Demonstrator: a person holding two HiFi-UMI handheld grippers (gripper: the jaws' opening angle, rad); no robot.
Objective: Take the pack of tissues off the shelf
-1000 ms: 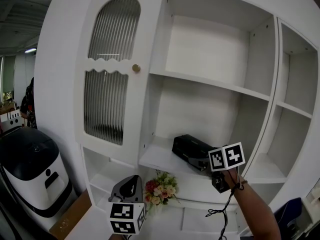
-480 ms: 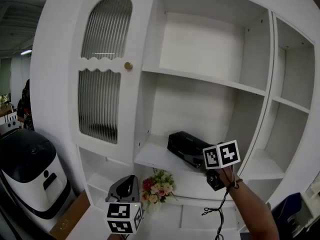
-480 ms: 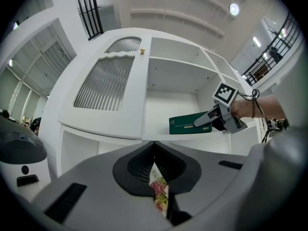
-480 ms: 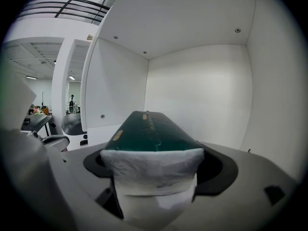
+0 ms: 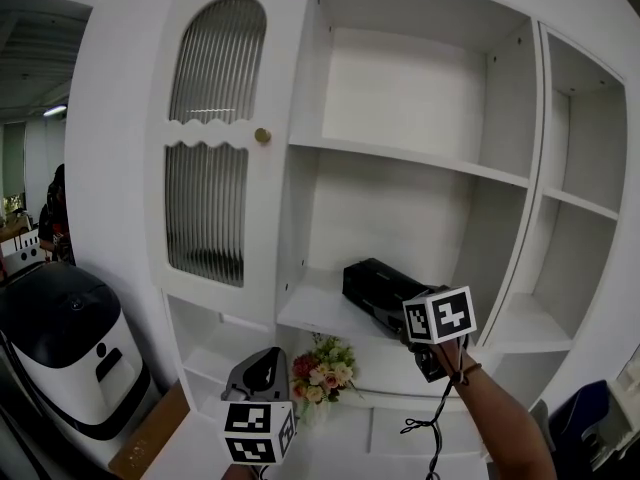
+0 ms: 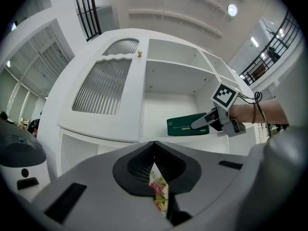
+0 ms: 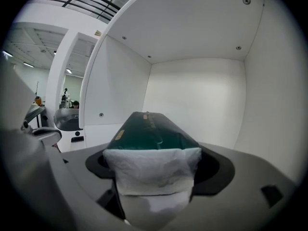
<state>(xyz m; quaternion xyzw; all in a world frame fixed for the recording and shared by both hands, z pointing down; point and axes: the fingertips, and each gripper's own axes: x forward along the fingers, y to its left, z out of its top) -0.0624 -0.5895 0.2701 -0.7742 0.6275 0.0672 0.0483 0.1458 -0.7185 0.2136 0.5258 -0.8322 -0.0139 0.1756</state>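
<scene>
A dark green pack of tissues (image 5: 383,288) lies on the middle shelf (image 5: 315,320) of a white cabinet. My right gripper (image 5: 403,320) reaches to its near end from the right. In the right gripper view the pack (image 7: 149,131) runs away from me, and its white end fills the gap of the right gripper (image 7: 154,179), whose jaws are closing around it. The left gripper view shows the pack (image 6: 185,125) side on, with a right finger (image 6: 202,121) along it. My left gripper (image 5: 262,376) hangs low below the shelf, shut and empty (image 6: 159,179).
A small bunch of flowers (image 5: 322,371) stands on the shelf below the pack. A ribbed-glass cabinet door (image 5: 208,158) with a brass knob (image 5: 262,136) is at the left. A black and white appliance (image 5: 65,353) stands on the floor at far left. Upper and right shelves hold nothing.
My right gripper has slid a little left, further onto the pack's end. The left gripper has stayed low, and the pack has not moved on the shelf.
</scene>
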